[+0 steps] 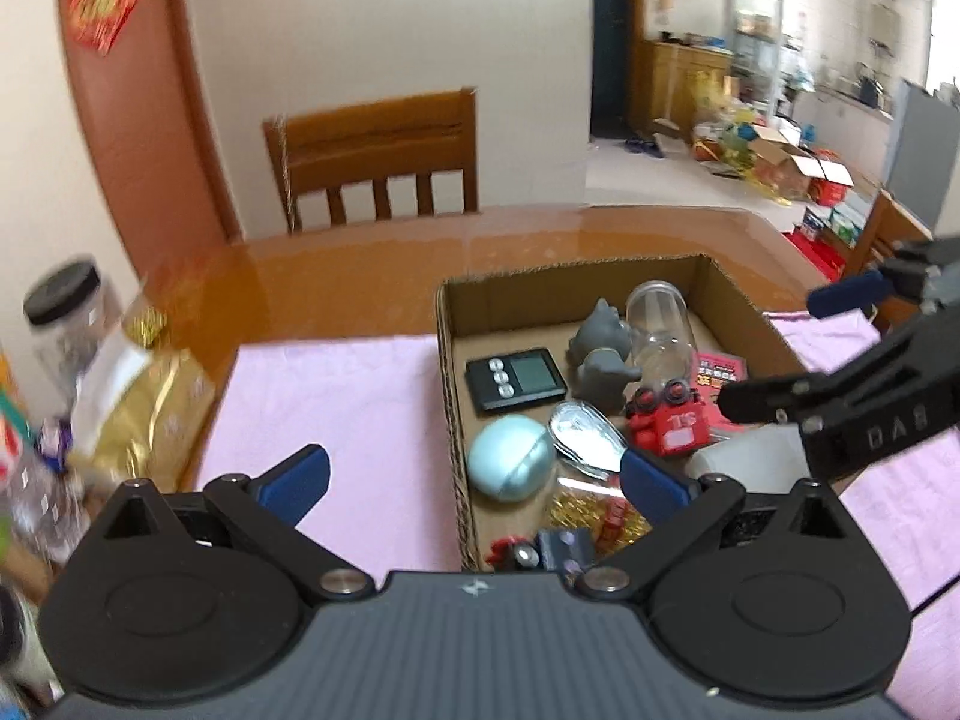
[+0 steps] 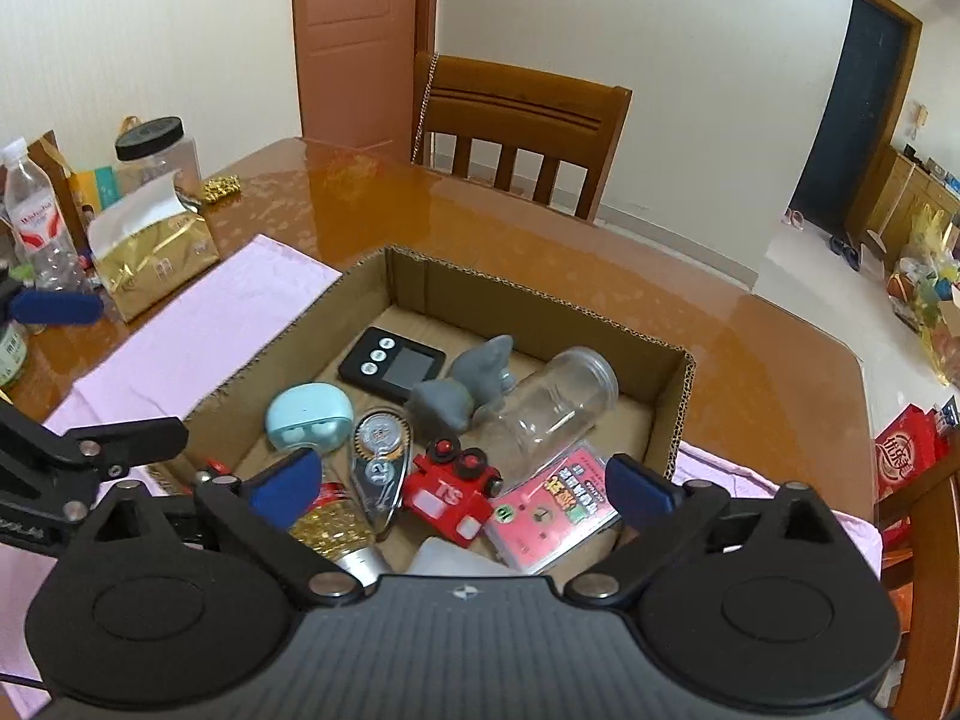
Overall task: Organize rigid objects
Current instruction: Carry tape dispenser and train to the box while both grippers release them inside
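Note:
A cardboard box (image 1: 744,306) (image 2: 678,414) stands on a pink cloth. It holds a black timer (image 1: 516,385) (image 2: 393,363), a grey toy (image 1: 600,354) (image 2: 474,384), a clear jar (image 1: 660,324) (image 2: 549,405), a teal case (image 1: 510,465) (image 2: 309,423), a red toy (image 1: 666,426) (image 2: 453,492) and a pink card pack (image 2: 555,507). My left gripper (image 1: 474,477) is open and empty over the box's near left wall. My right gripper (image 2: 462,489) is open and empty above the box's near side; it also shows at the right in the left wrist view (image 1: 780,354).
The pink cloth (image 1: 336,414) (image 2: 198,330) lies on a glossy brown table (image 2: 540,240). A gold bag (image 2: 156,258), a black-lidded jar (image 2: 159,150) and a water bottle (image 2: 36,222) stand at the table's left. A wooden chair (image 2: 522,132) is at the far side.

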{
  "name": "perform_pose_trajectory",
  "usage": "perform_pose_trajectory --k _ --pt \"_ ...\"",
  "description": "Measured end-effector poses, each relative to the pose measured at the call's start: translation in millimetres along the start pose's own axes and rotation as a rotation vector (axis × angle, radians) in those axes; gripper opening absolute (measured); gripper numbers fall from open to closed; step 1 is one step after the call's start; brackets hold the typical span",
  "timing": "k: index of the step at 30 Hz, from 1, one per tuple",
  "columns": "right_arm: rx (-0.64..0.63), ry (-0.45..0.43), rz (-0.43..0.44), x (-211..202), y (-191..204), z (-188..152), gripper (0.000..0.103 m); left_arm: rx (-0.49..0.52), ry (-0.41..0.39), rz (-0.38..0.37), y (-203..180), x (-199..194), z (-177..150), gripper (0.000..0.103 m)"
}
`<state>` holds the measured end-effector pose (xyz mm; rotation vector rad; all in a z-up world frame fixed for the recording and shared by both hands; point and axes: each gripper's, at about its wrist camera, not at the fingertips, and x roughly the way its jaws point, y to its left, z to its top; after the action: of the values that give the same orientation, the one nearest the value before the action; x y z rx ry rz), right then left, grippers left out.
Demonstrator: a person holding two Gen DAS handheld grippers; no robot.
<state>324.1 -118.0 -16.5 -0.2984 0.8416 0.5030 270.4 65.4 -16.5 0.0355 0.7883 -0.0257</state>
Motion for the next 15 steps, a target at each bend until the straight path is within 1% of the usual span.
perform_pose_trajectory --k 3,7,8,10,15 --pt "0.02 0.055 -0.033 -9 6 1 0.103 -0.052 0.039 -0.015 0 -6 2 0.102" --pt "0.109 0.151 -0.1 -22 8 -5 0.103 -0.05 0.102 0.027 -11 -14 6 0.102" --pt "0.133 0.161 -0.117 -27 8 -8 0.103 -0.041 0.118 0.038 -15 -16 7 0.102" --pt "0.169 0.184 -0.149 -35 9 -14 0.103 -0.034 0.124 0.045 -20 -20 8 0.102" --pt "0.256 0.198 -0.2 -52 8 -28 0.103 -0.039 0.147 0.04 -27 -30 10 0.102"
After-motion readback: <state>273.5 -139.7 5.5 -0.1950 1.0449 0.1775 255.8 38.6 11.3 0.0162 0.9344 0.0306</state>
